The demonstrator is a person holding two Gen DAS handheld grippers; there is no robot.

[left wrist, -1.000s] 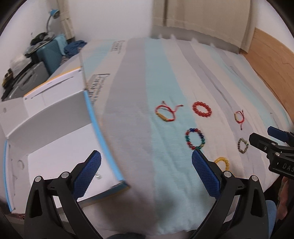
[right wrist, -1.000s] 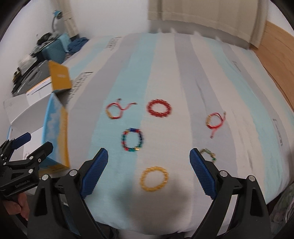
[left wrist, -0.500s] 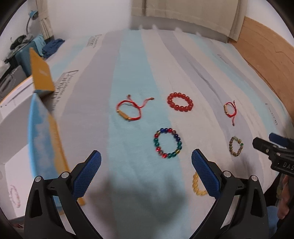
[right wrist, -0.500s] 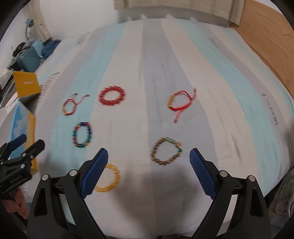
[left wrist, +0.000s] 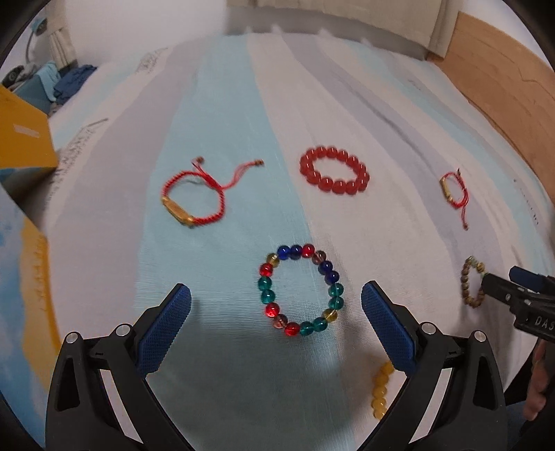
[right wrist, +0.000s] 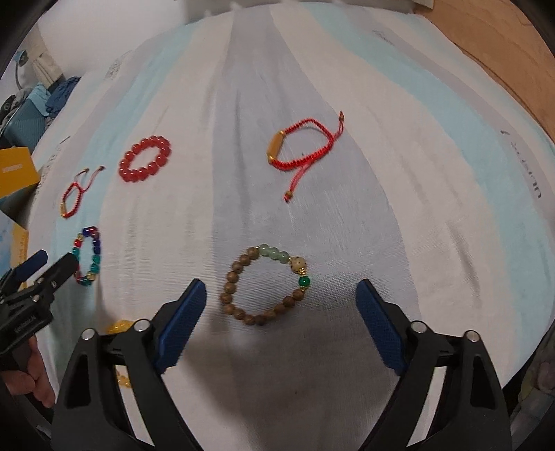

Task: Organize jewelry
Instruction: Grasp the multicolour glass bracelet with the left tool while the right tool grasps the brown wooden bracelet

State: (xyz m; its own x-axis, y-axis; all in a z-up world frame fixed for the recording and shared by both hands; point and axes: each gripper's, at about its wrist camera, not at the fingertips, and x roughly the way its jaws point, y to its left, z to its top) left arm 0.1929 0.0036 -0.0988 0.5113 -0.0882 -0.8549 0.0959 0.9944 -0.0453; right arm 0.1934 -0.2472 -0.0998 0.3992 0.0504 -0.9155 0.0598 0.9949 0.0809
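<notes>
Several bracelets lie on a striped bedspread. My left gripper [left wrist: 275,295] is open and empty, its jaws either side of a multicolour glass-bead bracelet [left wrist: 301,290], just above it. My right gripper [right wrist: 281,288] is open and empty over a brown wooden-bead bracelet [right wrist: 266,286] with green beads. Farther off lie a red bead bracelet [left wrist: 333,170], a red cord bracelet with a gold bar [left wrist: 193,197] and a second red cord bracelet [right wrist: 301,148]. A yellow bead bracelet [left wrist: 381,392] is partly hidden behind the left gripper's right finger.
A yellow and blue open box [left wrist: 24,145] stands at the bed's left edge. A wooden headboard [left wrist: 503,76] runs along the right. Clutter and a teal case [right wrist: 24,114] sit beyond the bed at far left. Curtains [left wrist: 329,14] hang behind.
Both grippers have moved right and down toward the bedspread: the left from the white box to the multicolour bracelet, the right from the yellow bracelet to the brown one. Both stayed open.
</notes>
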